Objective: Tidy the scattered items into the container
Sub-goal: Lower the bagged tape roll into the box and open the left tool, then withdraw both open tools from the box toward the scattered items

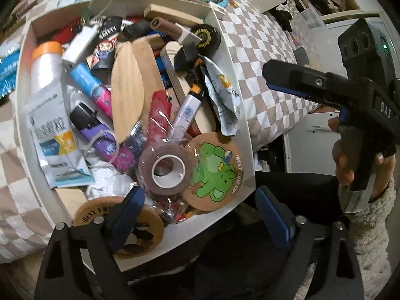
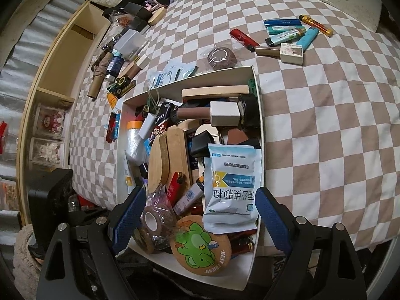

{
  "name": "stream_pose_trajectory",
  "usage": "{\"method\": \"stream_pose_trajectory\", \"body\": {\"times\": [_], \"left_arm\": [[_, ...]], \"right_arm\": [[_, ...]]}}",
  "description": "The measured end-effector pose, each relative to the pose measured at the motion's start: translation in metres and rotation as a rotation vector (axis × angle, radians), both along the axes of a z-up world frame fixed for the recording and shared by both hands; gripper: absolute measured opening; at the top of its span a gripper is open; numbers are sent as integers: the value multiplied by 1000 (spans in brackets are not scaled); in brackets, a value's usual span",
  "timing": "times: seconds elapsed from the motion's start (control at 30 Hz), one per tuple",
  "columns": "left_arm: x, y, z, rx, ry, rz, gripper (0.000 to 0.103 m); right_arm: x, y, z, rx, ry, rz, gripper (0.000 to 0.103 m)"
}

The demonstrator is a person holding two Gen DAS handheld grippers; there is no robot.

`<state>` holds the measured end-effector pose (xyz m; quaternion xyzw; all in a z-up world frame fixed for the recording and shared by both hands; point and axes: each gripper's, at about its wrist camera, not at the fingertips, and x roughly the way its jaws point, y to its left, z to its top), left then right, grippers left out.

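A white box on the checkered bed is heaped with items. A plastic-wrapped brown tape roll and a cork coaster with a green elephant lie at its near end. My left gripper hangs open over that corner, its pads touching nothing. My right gripper is seen from the side, held by a hand over the bed at the right. In the right wrist view the right gripper stands open above the box, with the tape roll, the coaster and a blue-white sachet lying loose below it.
Beyond the box, several lighters, a red lighter, a wrapped tape roll and a nail polish bottle lie on the bedspread. More small bottles and tubes are scattered at the left, beside wooden shelving.
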<state>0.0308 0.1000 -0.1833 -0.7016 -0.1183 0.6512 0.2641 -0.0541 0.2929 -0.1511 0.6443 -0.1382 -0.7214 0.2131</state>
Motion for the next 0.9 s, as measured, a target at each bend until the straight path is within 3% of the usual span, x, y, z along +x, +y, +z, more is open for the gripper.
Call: {"method": "stream_pose_trajectory", "body": {"times": [0.17,0.23,0.27,0.6,0.8,0.9], "left_arm": [[-5,-6,0,22,8,16,91],[-7,-8,2,24,29,27,99],[-8,-9,2,19,43,30,102],[-13,-14,10,-13,145,21,103],[-21,-25,14,0,164,58,103],[-27,-32,18,0,186,88,103]], "right_arm": [[1,-2,-1,-11,-6,6,89],[2,-3,-2,-17,-5,7,90],[2,-4,-2,-20,-2,8,103],[2,-15,-3,-33,32,26,103],[5,-23,17,82,216,61,103],[6,-27,27,89,273,74,103]]}}
